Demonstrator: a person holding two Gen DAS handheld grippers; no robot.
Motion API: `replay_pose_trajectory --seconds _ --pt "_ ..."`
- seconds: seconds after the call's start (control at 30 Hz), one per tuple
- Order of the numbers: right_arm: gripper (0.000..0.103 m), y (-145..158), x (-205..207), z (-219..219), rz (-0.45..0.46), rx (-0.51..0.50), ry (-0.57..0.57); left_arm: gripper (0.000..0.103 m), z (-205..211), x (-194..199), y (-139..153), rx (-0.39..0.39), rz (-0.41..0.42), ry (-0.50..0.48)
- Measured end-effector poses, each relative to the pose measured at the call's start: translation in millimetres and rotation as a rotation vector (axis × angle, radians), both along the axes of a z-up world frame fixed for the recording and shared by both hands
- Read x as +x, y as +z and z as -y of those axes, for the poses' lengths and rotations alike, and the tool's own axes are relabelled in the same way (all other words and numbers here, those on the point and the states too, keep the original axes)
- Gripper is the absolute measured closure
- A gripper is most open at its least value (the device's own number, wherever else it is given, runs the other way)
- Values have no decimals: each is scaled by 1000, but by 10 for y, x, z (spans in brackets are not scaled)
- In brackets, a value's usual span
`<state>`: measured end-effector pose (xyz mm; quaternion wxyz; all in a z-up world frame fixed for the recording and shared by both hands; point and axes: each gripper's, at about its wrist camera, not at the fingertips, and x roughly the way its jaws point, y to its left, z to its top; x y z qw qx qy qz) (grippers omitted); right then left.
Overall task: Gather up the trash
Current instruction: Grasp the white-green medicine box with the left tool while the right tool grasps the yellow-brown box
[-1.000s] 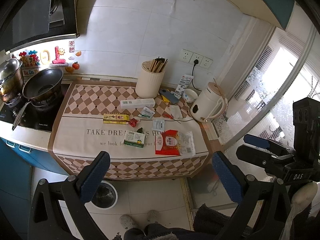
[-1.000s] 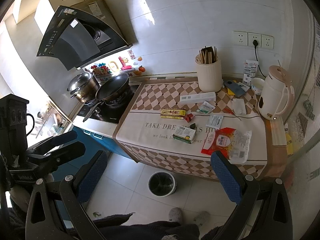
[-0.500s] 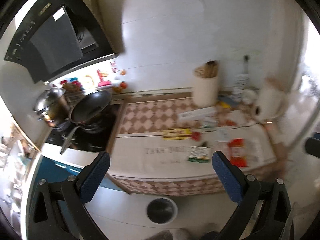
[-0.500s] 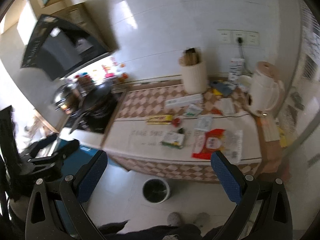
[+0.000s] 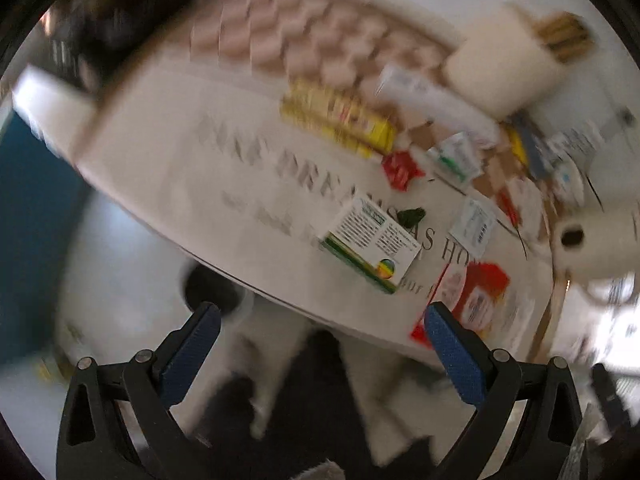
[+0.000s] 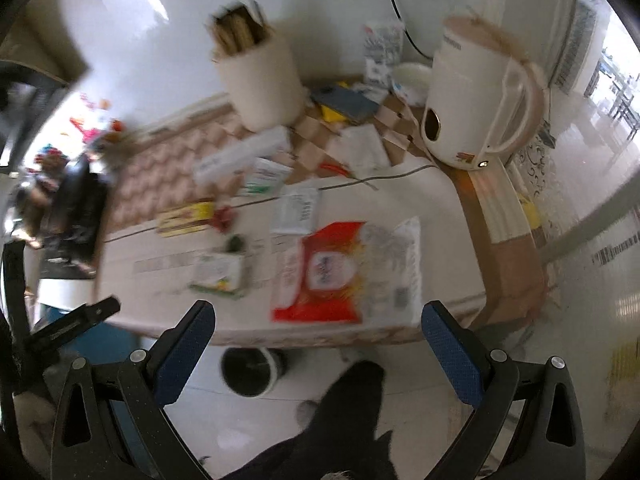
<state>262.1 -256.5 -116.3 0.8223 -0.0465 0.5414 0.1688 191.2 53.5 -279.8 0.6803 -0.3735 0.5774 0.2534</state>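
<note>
Working from the left, we see our left gripper (image 5: 320, 344) with its jaws spread wide and empty, hanging short of the tabletop (image 5: 168, 152) edge, with the trash bin (image 6: 250, 370) on the floor below that edge. Farthest left among the litter lies the yellow box (image 5: 340, 120), long and stiff; we judge it light cardboard, best taken across its narrow width. Just right of it sits the red wrapper (image 5: 400, 168), crumpled and soft, likely to flatten and slip, so we would pinch its raised crease. Nearer the front edge is the green-and-white carton (image 5: 372, 248), rigid and probably near empty; its short sides look the safest hold. A small dark scrap (image 5: 410, 216) rests just behind it, too blurred for us to name. Further right lies the white sachet (image 6: 296, 210), thin and flat against the cloth, hard to get under. Then comes the red-and-white bag (image 6: 344, 272), glossy film, limp and slippery; we would grip its front edge, which lies near the tabletop lip. Our right gripper (image 6: 318, 350) faces that bag with jaws spread apart, holding nothing. The kettle (image 6: 468, 108) at far right is not trash.
</note>
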Motion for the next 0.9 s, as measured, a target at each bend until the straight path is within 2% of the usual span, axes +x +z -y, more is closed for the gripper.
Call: replay_pose_trajectory --seconds 0.13,0.23,0.27,0.33,0.37,0.43,0.5,0.63,0.73,0.77,0.9 --pt "0 -469 812 -147 -63 -65 27 2 -48 320 -541 -186 -59 182" --pt "1 -684 1311 -257 -93 -94 58 6 -59 513 -868 -283 -86 319" --pt "1 -748 1483 -305 -103 -102 73 8 -62 544 -955 -304 -95 366" --pt "1 -850 1757 -413 -118 -116 97 20 -55 591 -1086 -328 -106 442" --pt "1 -891 1863 -451 -119 -122 107 22 -41 601 -1127 -330 -115 469" --pt "1 -983 2071 -513 -125 -142 118 31 -23 630 -1168 -309 -126 480" --pt "1 -1058 2212 -545 -139 -150 116 33 -9 640 -1128 -266 -123 463" --pt "1 -1196 2408 -613 -183 -152 134 34 -39 645 -982 -112 -145 333" --pt "1 -1278 2403 -808 -214 -158 202 34 -202 499 -830 48 -200 307" --pt "1 -1301 2373 -928 -222 -163 242 34 -290 422 -803 79 -209 315" --pt "1 -1338 2150 -1459 -232 -179 412 34 -736 134 -792 106 -212 369"
